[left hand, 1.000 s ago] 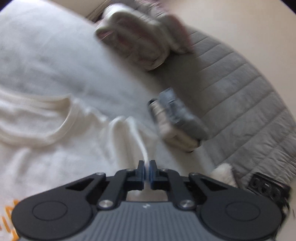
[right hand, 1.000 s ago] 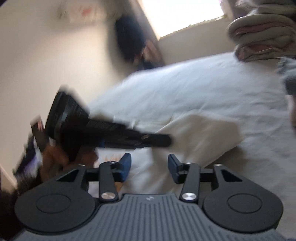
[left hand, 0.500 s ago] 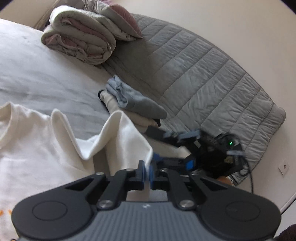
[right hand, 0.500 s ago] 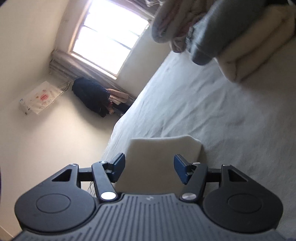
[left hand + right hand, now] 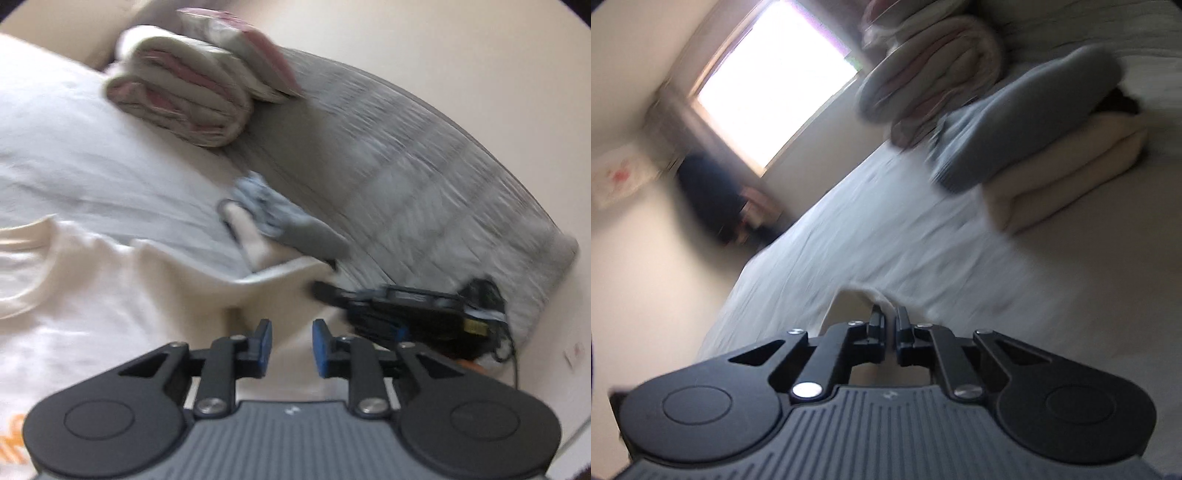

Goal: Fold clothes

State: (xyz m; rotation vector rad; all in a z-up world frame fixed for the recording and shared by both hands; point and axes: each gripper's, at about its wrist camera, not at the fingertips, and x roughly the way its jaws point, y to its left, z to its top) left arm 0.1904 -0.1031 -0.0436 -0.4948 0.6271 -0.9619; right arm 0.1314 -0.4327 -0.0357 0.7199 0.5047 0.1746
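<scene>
The bed [image 5: 92, 166] under a bright window [image 5: 768, 96] carries my work. The cream T-shirt [image 5: 85, 295] lies spread at the left, neck band showing, its sleeve edge partly gathered: I judge this fold barely begun. Past it sit a finished stack [image 5: 273, 236] and rolled bedding [image 5: 192, 96]. My left tool [image 5: 291, 343] hovers low over the shirt, jaws opening, nothing pressed between them. My right tool [image 5: 890, 325], pointing slightly downward, is clamped on a cream fold of the shirt.
</scene>
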